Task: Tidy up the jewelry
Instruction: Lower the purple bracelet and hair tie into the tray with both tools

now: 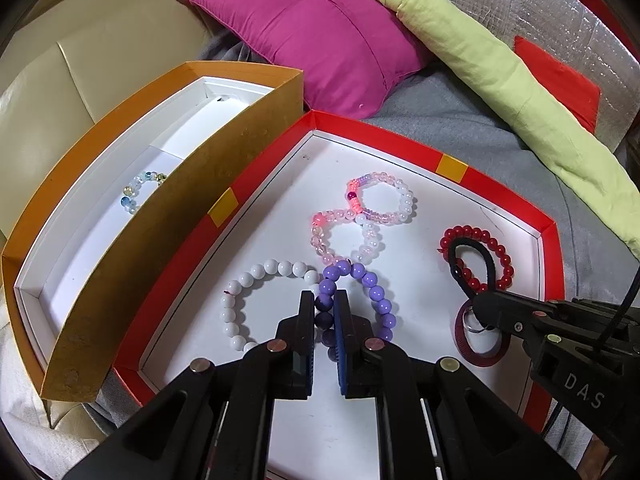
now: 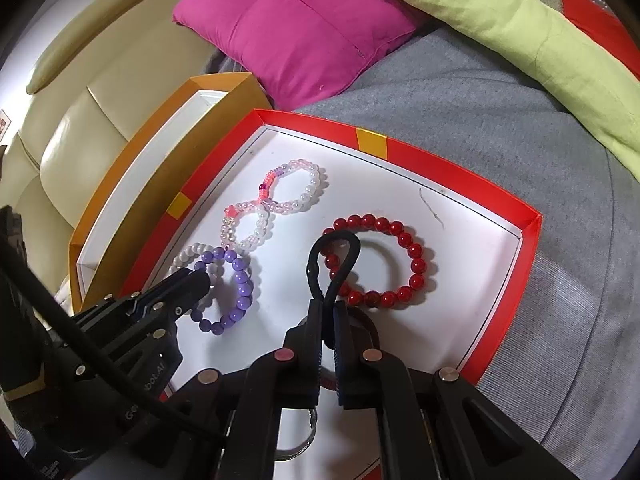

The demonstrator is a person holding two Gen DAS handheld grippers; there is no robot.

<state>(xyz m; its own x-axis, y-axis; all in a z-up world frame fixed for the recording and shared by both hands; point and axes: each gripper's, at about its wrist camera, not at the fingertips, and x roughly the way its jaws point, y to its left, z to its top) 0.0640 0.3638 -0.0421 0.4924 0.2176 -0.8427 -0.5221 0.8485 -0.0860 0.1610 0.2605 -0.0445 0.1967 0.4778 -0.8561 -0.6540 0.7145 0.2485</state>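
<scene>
A red-rimmed white tray (image 1: pixel 400 142) holds several bead bracelets. My left gripper (image 1: pixel 325 305) is shut on the purple bracelet (image 1: pixel 374 292), which lies against a white bracelet (image 1: pixel 240 300). Two pink-and-clear bracelets (image 1: pixel 384 200) lie just beyond them. In the right wrist view, my right gripper (image 2: pixel 329 307) is shut on a black hair tie (image 2: pixel 320 264), whose loop lies over the red bracelet (image 2: pixel 400 264). The left gripper (image 2: pixel 200 280) shows there at the purple bracelet (image 2: pixel 240 292). A dark red bangle (image 1: pixel 480 346) and a silver ring (image 1: pixel 474 325) lie under the right gripper (image 1: pixel 480 304).
An orange box (image 1: pixel 160 216) with a white inside stands left of the tray and holds a pale blue bead bracelet (image 1: pixel 140 192). Behind are a magenta cushion (image 1: pixel 312 32), a green cloth roll (image 1: pixel 500 80), grey fabric (image 2: pixel 520 140) and a beige sofa (image 2: pixel 72 140).
</scene>
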